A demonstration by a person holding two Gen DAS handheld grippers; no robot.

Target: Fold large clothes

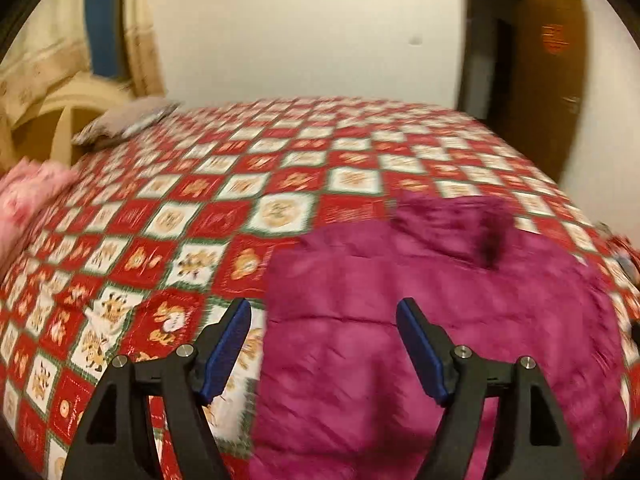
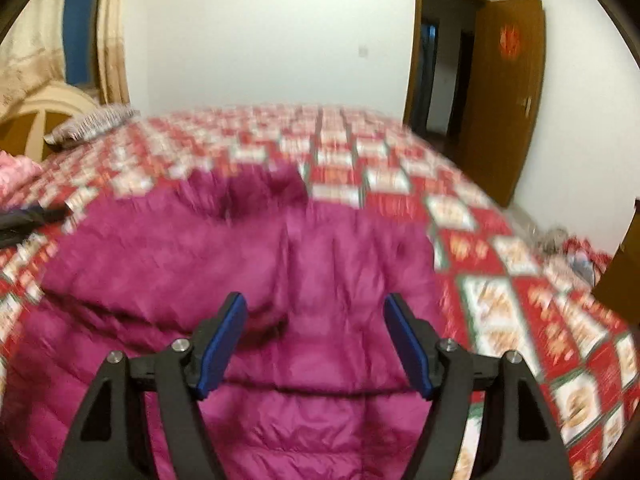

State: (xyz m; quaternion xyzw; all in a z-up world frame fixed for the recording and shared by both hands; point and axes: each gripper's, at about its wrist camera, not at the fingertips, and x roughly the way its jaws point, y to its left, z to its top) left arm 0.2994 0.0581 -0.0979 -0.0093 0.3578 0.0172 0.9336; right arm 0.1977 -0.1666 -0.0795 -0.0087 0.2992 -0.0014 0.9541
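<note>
One magenta quilted jacket [image 2: 248, 280] lies rumpled across the patchwork bedspread [image 1: 200, 200].

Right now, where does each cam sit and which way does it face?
Left wrist: on the left claw, facing across the bed toward the wall and door; both open fingers show, over the jacket's left edge.
Right wrist: on the right claw, same heading; open fingers show, above the jacket's middle.
Shared: jacket, red checked bedspread, grey pillow, brown door.
</note>
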